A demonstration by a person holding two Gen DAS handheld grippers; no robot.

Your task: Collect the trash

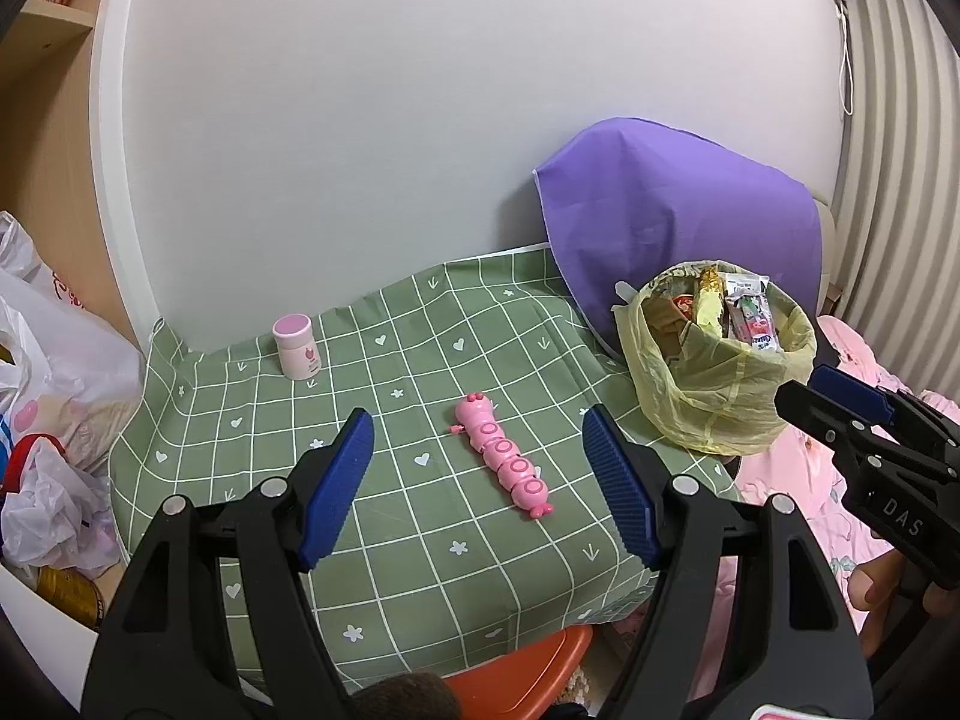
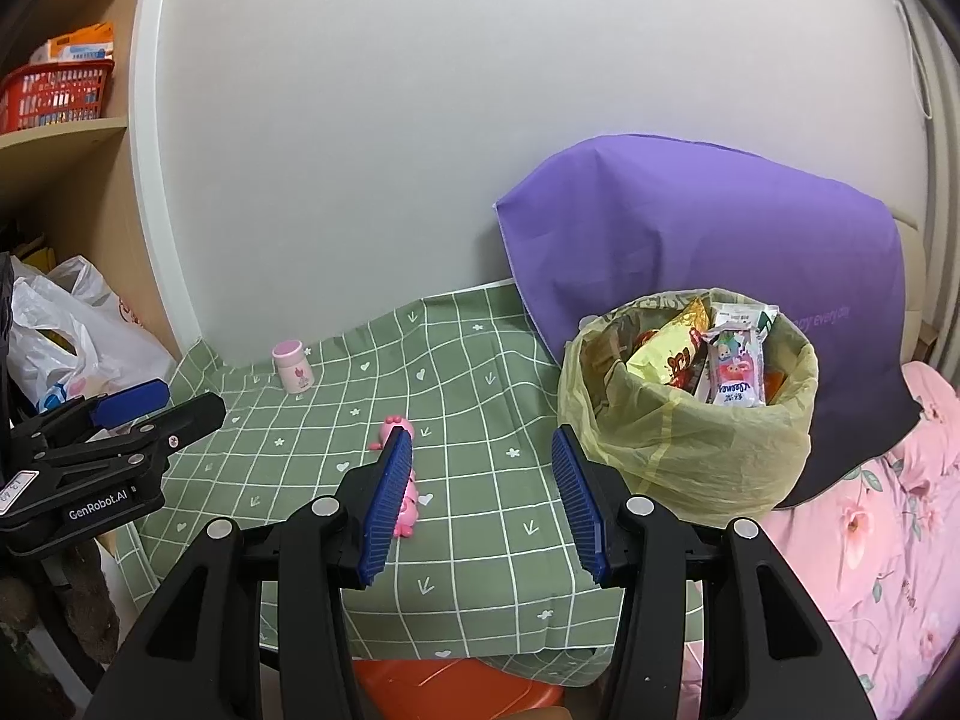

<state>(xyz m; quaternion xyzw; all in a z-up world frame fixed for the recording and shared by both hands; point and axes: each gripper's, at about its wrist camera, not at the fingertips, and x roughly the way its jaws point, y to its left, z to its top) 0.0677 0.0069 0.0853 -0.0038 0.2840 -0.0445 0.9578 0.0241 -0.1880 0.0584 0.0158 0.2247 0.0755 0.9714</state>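
Left wrist view: left tool, jaws wide, nothing between them, above a table under green checked cloth. Pink caterpillar toy lies flat mid-table, long axis running from far-left to near-right, antennaed head toward the wall. Pink-lidded jar upright near the far left corner. Trash bin, yellow liner, packed with wrappers, stands at the table's right edge. Right tool, jaws apart, empty, near the bin.
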